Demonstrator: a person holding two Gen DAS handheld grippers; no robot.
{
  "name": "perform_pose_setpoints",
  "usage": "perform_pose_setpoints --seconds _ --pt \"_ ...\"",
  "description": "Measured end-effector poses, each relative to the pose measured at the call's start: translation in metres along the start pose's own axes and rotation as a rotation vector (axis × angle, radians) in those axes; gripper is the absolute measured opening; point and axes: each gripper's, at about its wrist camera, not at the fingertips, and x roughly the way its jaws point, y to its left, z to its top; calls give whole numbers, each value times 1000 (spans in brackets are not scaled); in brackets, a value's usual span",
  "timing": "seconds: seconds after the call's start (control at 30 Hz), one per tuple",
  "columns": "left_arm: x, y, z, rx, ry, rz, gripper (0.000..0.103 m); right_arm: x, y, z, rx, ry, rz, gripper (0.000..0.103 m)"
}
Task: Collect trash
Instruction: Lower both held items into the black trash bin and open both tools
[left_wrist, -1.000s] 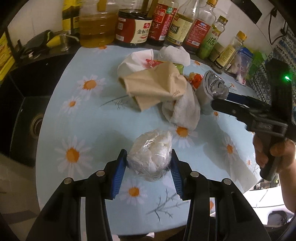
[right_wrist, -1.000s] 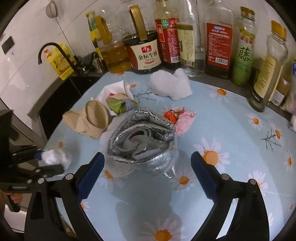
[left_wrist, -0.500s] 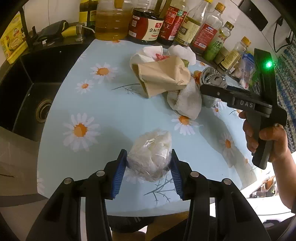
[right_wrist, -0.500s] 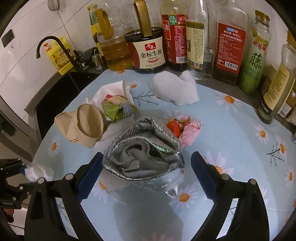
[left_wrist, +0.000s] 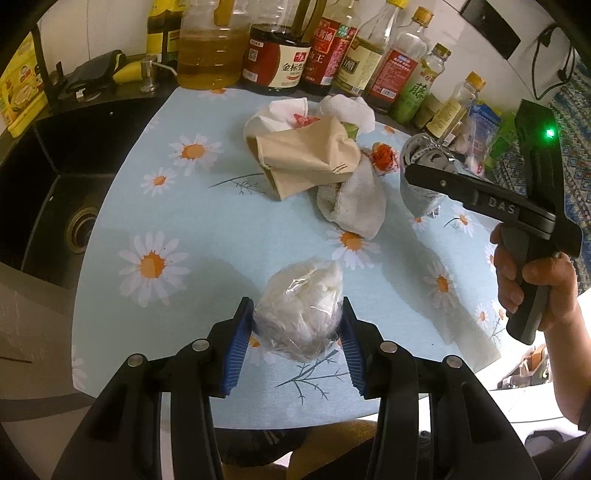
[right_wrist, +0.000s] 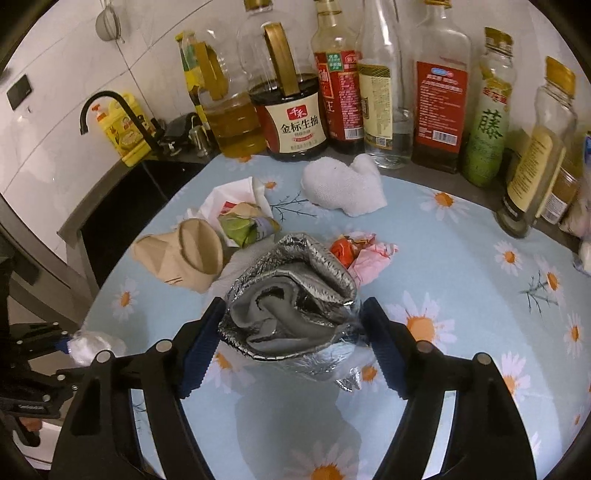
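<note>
While the left claw (left_wrist: 297, 330) stayed clamped on the plastic wad (left_wrist: 300, 312), the right claw (right_wrist: 293, 341) narrowed. Its pads now touched the foil bag (right_wrist: 291, 295) on the worktop (right_wrist: 461, 258).

The dark soy sauce jug (right_wrist: 291, 122) at twelve o'clock in the right wrist view carries a cream label reading 金标生抽 under a small red 千禾 mark; the left wrist view shows only 金标生 of it. At two o'clock the green bottle (right_wrist: 487, 122) bears a large 藤. The red-labelled bottle (left_wrist: 327, 55) in the left wrist view shows 王 low on its label. The right gripper (left_wrist: 476, 195), at three o'clock there, has DAS embossed along its side. Other labels' fine print is unreadable.
</note>
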Motion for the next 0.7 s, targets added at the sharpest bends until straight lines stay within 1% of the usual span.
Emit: perform_pose_setpoints --seconds 0.3,0.47,0.7 --pt "-10 0 -9 53 -11 -49 44 -41 21 -23 68 -56 37 75" --pt "-18 4 -20 87 -13 -88 44 -63 48 -45 85 -84 32 75" --pt "-31 16 -41 133 -3 -128 44 -80 89 -82 123 -93 12 75"
